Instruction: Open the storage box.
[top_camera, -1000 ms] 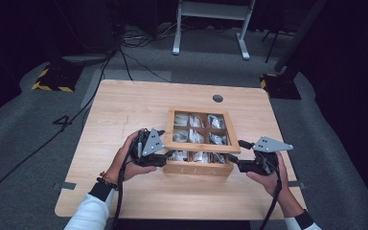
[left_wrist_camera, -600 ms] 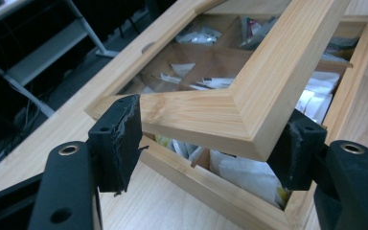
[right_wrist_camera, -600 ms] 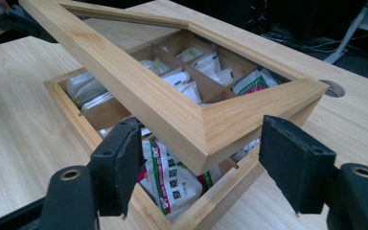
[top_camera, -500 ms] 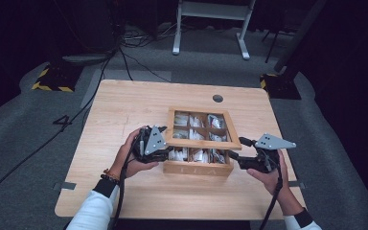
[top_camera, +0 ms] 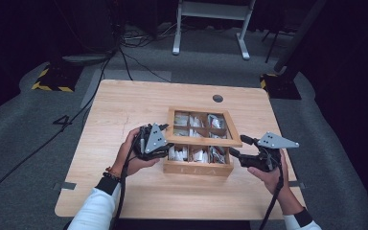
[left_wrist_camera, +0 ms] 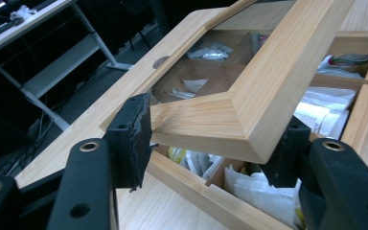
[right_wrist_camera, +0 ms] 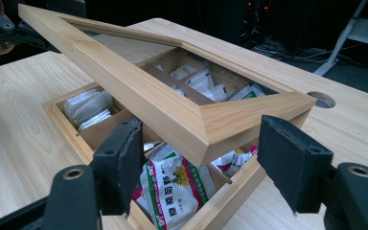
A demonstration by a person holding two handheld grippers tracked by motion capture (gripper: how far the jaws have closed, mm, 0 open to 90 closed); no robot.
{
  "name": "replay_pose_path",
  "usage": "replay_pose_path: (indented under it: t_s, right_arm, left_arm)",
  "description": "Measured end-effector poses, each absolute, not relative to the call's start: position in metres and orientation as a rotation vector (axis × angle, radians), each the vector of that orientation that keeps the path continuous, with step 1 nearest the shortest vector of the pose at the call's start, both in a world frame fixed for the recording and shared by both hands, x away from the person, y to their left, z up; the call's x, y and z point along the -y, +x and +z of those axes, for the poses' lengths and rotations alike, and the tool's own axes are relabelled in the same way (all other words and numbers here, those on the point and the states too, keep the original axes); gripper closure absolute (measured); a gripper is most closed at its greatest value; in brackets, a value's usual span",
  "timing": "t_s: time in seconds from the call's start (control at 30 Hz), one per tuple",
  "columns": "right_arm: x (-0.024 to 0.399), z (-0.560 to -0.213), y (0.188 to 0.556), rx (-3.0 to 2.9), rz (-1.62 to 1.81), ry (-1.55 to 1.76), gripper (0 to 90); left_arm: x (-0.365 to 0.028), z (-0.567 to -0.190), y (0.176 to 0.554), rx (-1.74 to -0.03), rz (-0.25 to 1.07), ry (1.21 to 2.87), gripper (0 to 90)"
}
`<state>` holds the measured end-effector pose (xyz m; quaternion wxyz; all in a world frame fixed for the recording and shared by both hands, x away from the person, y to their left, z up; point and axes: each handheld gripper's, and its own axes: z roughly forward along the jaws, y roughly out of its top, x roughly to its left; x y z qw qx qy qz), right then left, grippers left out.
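— Two corners of the lid [top_camera: 206,137] sit between your jaws, one per gripper. Where is the lid itself?

— Raised at its near edge above the wooden box [top_camera: 199,167], tilted, with the far edge down at the box's back. The box stands near the middle of the table [top_camera: 124,100], its compartments full of packets [right_wrist_camera: 172,184].

— How is your left gripper [left_wrist_camera: 211,143] on it?

— Your left gripper's jaws have just been closing, with the lid's near left corner between them. One pad [left_wrist_camera: 134,132] touches the wood; the other sits right at the frame's far side, and I cannot tell whether it presses.

— And your right gripper [right_wrist_camera: 199,160]?

— Your right jaws stand wide, with the near right corner of the lid between them. Both pads are apart from the wood, so that gripper holds nothing.

— Anything else nearby?

— A round hole [top_camera: 217,98] in the table lies behind the box.
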<state>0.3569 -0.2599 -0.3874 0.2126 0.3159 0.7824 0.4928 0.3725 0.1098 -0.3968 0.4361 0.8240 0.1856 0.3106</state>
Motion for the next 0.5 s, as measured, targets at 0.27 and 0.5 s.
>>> replay_pose_path:
  t_s: [0.27, 0.5]
  right_arm:
    - [0.262, -0.388, 0.357, -2.167, 1.376, 0.880, 33.6]
    - [0.266, -0.389, 0.355, -2.168, 1.369, 0.876, 33.6]
  left_arm:
    - [-0.109, -0.392, 0.379, -0.475, 0.765, 2.036, 45.0]
    - [-0.109, -0.386, 0.386, -0.478, 0.736, 2.032, 45.9]
